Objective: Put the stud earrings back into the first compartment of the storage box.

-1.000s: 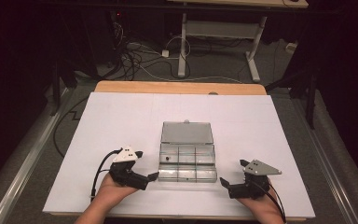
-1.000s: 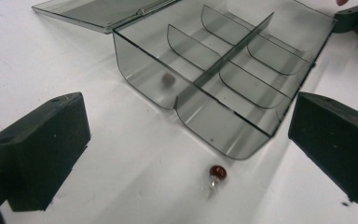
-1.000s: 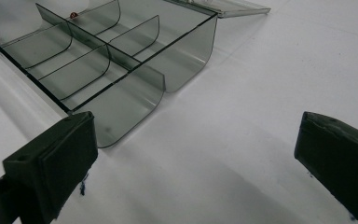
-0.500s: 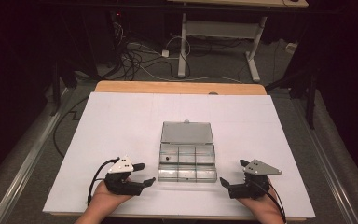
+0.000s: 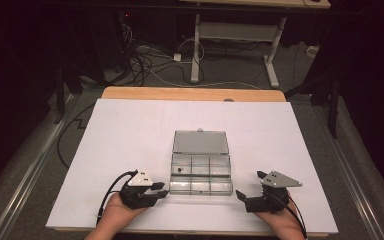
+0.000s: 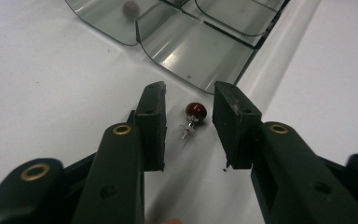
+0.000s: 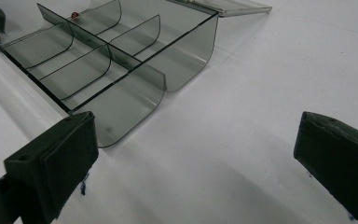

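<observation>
A small stud with a dark red round head [image 6: 196, 110] and a metal pin lies on the white table, just left of the clear compartment box [image 5: 200, 172]. My left gripper [image 6: 189, 91] [image 5: 162, 192] stands low over it with the stud between its jaws. The jaws have just been closing, and a gap remains on both sides, so the pads [image 6: 151, 121] do not touch the stud. My right gripper [image 5: 241, 195] [image 7: 196, 140] rests open at the box's right front corner, with bare table between its jaws.
The box [image 7: 121, 60] has several compartments and its lid [image 5: 200, 142] lies open flat behind it. A small bead [image 5: 179, 169] [image 6: 130, 8] sits in a left compartment. White sheet [image 5: 130, 130] covers the table; wooden edge [image 5: 195, 93] at the far side.
The left gripper's jaws have narrowed and the hand has shifted slightly toward the near edge. The right gripper and the box have not moved.
</observation>
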### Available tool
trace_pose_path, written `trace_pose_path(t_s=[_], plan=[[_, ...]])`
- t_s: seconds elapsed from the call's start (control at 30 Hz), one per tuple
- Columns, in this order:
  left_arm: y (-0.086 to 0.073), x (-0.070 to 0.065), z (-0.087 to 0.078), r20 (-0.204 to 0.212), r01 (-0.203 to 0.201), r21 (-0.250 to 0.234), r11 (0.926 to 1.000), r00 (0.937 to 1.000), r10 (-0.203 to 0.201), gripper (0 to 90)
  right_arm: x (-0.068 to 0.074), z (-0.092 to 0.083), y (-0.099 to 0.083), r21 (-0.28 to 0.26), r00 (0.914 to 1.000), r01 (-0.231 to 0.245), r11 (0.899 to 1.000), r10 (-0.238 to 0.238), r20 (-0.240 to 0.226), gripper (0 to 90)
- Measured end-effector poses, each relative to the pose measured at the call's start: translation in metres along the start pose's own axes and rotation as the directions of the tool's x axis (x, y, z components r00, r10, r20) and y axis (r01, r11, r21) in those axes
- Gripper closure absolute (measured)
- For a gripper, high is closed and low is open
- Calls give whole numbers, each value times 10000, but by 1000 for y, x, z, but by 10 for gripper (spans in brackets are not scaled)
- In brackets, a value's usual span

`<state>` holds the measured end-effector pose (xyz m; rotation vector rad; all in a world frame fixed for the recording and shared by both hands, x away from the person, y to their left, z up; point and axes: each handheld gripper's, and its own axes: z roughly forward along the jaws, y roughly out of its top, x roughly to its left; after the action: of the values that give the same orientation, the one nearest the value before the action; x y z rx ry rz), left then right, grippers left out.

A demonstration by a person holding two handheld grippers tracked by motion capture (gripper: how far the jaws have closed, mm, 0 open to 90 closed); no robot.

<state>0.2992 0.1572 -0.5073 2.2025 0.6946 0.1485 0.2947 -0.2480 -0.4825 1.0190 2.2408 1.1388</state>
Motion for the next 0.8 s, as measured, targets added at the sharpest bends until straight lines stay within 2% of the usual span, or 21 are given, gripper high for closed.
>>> trace_pose_path(t_s=[0.3, 0.5, 0.6, 0.8], plan=[[0, -5, 1, -462, -307, 83, 9995, 9984, 311, 677, 0, 0, 0, 23, 10000, 25, 10000, -25, 20, 11], [0, -7, 2, -396, -475, 66, 9988, 9981, 477, 729, 0, 0, 0, 39, 10000, 34, 10000, -34, 11, 12], [-1, -5, 2, -273, -362, 52, 9993, 9990, 363, 759, 0, 0, 0, 39, 10000, 28, 10000, -28, 9, 12], [-1, -5, 2, -288, -373, 51, 9993, 9989, 375, 761, 1, 0, 0, 25, 10000, 58, 10000, -58, 15, 12]])
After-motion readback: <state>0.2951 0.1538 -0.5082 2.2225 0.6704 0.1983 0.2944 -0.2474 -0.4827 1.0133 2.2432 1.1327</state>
